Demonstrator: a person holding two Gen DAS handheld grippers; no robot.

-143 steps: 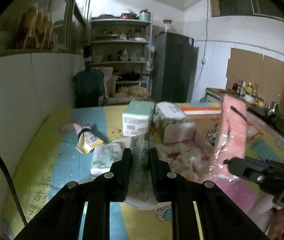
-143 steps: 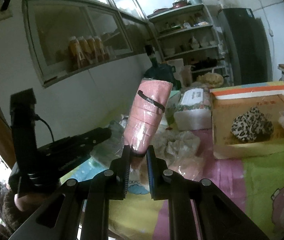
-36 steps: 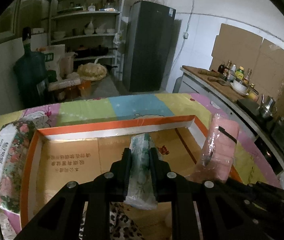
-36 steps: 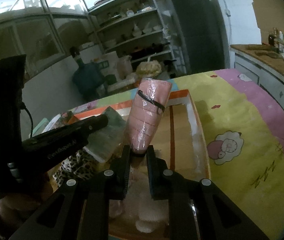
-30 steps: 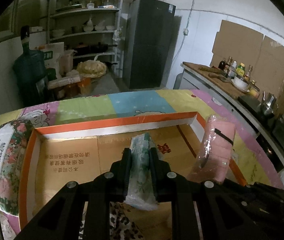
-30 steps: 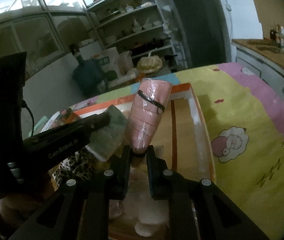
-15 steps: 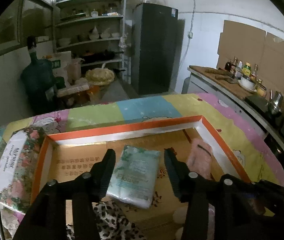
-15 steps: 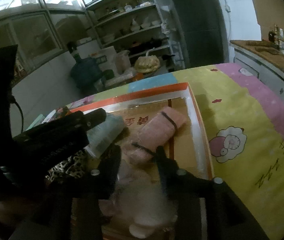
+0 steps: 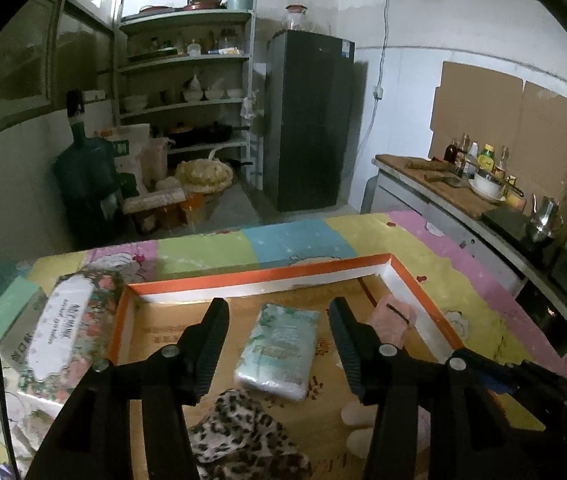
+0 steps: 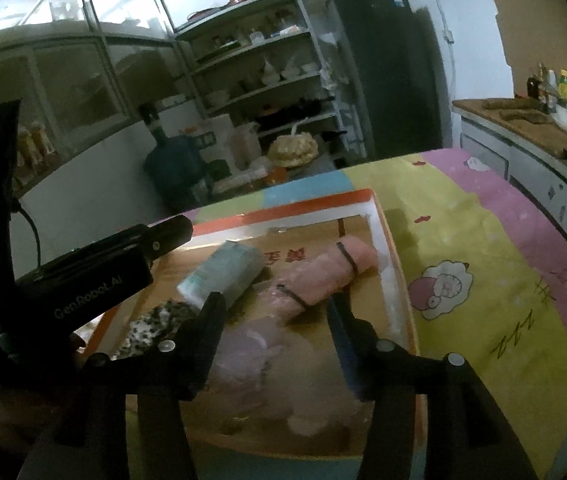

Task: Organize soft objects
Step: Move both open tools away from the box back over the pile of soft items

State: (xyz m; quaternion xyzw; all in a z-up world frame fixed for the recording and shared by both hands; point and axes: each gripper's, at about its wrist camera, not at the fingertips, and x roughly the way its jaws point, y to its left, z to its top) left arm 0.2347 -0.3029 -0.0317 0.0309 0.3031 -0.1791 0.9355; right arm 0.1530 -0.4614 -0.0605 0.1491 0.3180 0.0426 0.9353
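Observation:
An orange-rimmed cardboard tray (image 9: pixel 267 276) (image 10: pixel 387 240) lies on the table. A green tissue pack (image 9: pixel 279 350) (image 10: pixel 223 272) lies flat in it. A pink rolled towel in plastic (image 9: pixel 393 316) (image 10: pixel 319 276) lies beside it by the right wall. A leopard-print cloth (image 9: pixel 239 432) (image 10: pixel 151 320) and a pale pink soft item (image 10: pixel 259 356) lie nearer me. My left gripper (image 9: pixel 279 344) is open and empty above the tissue pack. My right gripper (image 10: pixel 275 312) is open and empty above the towel's near end.
A floral tissue pack (image 9: pixel 63 336) and a mint box (image 9: pixel 7 308) lie left of the tray on the colourful tablecloth (image 10: pixel 483 248). A counter with bottles (image 9: pixel 479 168), a dark fridge (image 9: pixel 307 120), shelves (image 9: pixel 187 92) and a water jug (image 9: pixel 83 176) stand beyond the table.
Both grippers opened over the tray and let go. The tissue pack and the pink towel dropped flat into the tray. Both grippers have since pulled back a little.

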